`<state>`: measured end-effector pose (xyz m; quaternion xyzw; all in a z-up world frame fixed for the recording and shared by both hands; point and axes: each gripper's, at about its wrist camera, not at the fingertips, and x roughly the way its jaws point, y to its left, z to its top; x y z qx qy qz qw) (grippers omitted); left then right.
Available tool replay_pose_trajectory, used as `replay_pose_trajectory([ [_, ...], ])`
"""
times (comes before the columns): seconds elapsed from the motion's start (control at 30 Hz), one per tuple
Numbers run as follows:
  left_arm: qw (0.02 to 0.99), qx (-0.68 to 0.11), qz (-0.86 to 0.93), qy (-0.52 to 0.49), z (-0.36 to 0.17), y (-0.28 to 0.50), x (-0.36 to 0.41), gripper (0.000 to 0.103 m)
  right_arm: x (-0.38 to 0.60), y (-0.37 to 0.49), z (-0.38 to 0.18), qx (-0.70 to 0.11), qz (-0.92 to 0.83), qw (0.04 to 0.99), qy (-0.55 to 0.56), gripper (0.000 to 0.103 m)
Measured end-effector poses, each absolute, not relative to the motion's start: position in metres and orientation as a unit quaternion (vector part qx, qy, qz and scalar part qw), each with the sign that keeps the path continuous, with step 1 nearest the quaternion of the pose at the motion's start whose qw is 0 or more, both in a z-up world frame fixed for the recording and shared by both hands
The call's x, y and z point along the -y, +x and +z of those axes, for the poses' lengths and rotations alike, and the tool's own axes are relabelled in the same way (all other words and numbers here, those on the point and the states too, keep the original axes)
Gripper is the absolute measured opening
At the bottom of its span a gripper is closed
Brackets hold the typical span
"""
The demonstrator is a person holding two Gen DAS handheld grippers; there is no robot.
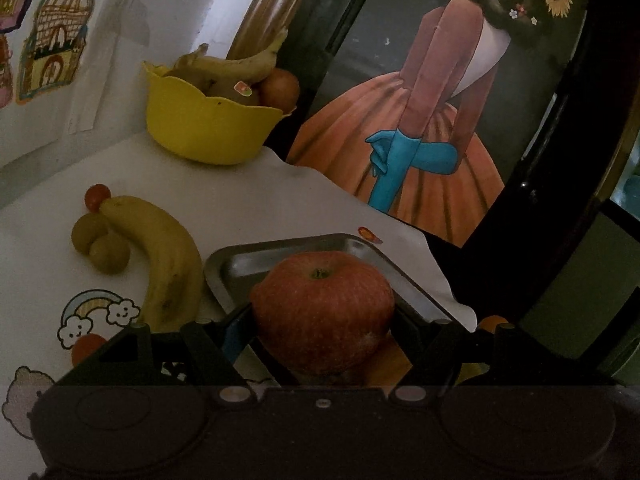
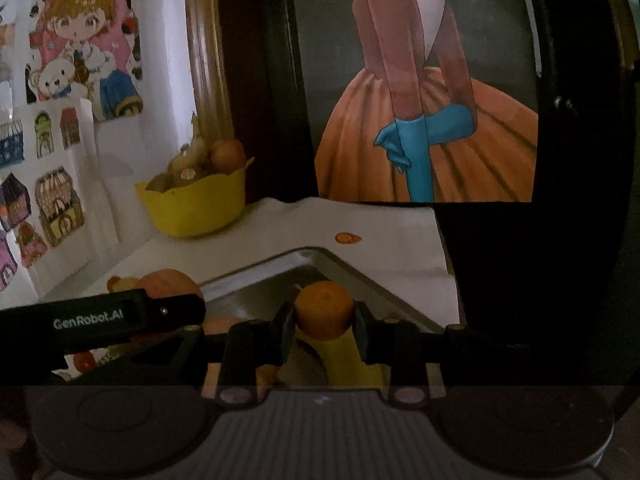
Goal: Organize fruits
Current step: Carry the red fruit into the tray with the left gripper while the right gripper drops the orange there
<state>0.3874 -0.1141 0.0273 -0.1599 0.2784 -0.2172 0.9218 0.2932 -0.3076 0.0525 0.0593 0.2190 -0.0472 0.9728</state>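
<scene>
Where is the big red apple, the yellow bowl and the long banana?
apple [image 1: 322, 312]: left wrist view, middle of its red skin.
yellow bowl [image 1: 204, 128]: left wrist view, front of its outer wall.
banana [image 1: 168, 256]: left wrist view, middle of its curved body.

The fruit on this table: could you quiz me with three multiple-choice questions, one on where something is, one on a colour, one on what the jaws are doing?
1. Where does the bowl stand?
A. at the table's far corner, near the wall
B. inside the metal tray
C. on the floor

2. What colour is the bowl?
A. blue
B. yellow
C. white

3. What is the left gripper doing?
A. hanging open and empty
B. clamping a banana
C. clamping an apple

Answers:
1 A, it sits at the back by the wall drawings, beyond the metal tray.
2 B, its scalloped rim and sides are yellow.
3 C, the jaws press both sides of the red apple over the tray.
</scene>
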Motion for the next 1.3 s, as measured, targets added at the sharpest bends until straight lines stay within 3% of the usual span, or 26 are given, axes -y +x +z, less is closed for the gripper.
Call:
replay_pose_trajectory([
  [0.93,0.922,-0.285,-0.211,-0.153,0.025,0.388,0.113,0.075,0.306,0.302,0.043,-0.249,-0.043,0.966,0.055,0.036],
  [1.3,0.922,-0.286,-0.211,-0.15,0.022,0.388,0.113,0.075,0.306,0.302,0.042,-0.248,-0.043,0.966,0.056,0.044],
])
